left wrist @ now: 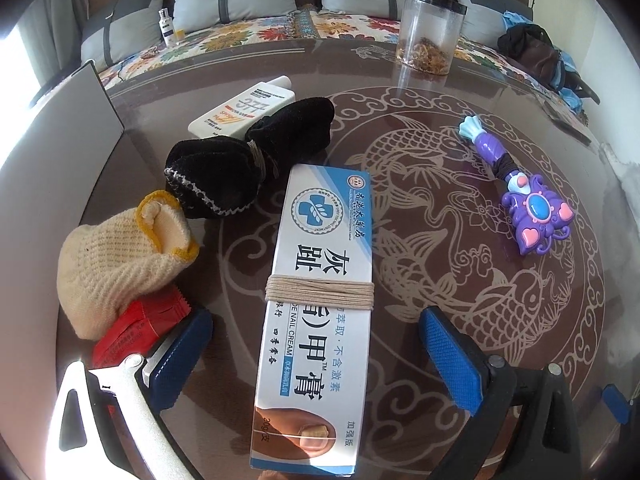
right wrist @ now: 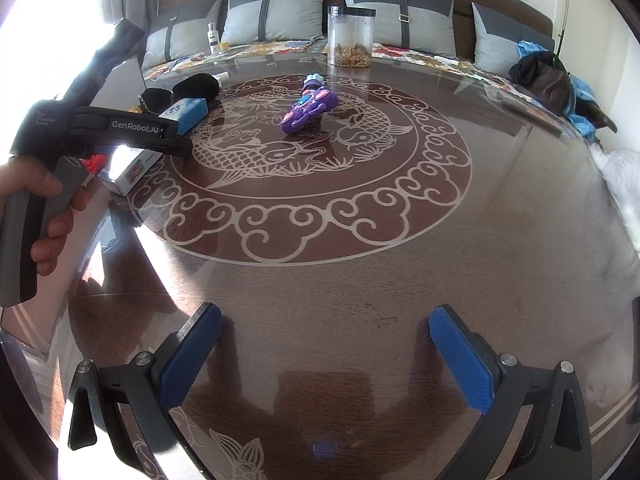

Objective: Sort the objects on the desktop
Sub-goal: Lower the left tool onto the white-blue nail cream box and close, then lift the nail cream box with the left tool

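Observation:
A white and blue nail cream box (left wrist: 316, 320) with beige string wound round its middle lies lengthwise on the table. My left gripper (left wrist: 320, 360) is open, its blue pads on either side of the box with a gap on each side. Beside the box lie a black cloth bundle (left wrist: 240, 160), a cream knitted glove (left wrist: 120, 256), a red packet (left wrist: 132, 332) and a white tube (left wrist: 244, 108). A purple toy wand (left wrist: 528, 200) lies to the right. My right gripper (right wrist: 326, 360) is open over bare table, far from the toy wand (right wrist: 308, 108).
A clear jar (left wrist: 430, 32) with dried bits stands at the table's far edge. A grey panel (left wrist: 92, 92) stands at the left. Behind the table is a sofa with cushions and a dark bag (right wrist: 544, 76). A hand (right wrist: 44, 208) holds the left gripper's handle.

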`<action>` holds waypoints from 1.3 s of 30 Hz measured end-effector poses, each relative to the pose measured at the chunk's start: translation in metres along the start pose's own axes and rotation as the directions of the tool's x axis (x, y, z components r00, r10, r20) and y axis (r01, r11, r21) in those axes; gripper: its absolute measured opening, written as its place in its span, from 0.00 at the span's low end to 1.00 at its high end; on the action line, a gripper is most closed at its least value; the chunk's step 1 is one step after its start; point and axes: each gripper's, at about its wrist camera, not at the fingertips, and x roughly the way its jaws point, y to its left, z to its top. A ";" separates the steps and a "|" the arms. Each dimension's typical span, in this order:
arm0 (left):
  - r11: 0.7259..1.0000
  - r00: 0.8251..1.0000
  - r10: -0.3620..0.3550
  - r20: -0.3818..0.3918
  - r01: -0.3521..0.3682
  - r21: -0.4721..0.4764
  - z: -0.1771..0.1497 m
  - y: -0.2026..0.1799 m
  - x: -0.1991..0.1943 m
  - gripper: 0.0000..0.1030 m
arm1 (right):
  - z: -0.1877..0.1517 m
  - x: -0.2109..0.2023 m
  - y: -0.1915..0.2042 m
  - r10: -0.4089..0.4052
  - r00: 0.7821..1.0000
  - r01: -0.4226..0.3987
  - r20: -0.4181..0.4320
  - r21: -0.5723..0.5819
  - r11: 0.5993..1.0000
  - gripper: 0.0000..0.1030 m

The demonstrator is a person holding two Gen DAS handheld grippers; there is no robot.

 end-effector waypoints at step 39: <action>0.997 0.997 0.040 0.071 -0.036 -0.062 -0.104 0.018 -0.065 0.42 | 0.000 0.000 0.000 0.000 1.000 0.000 0.001 0.000 1.000 1.00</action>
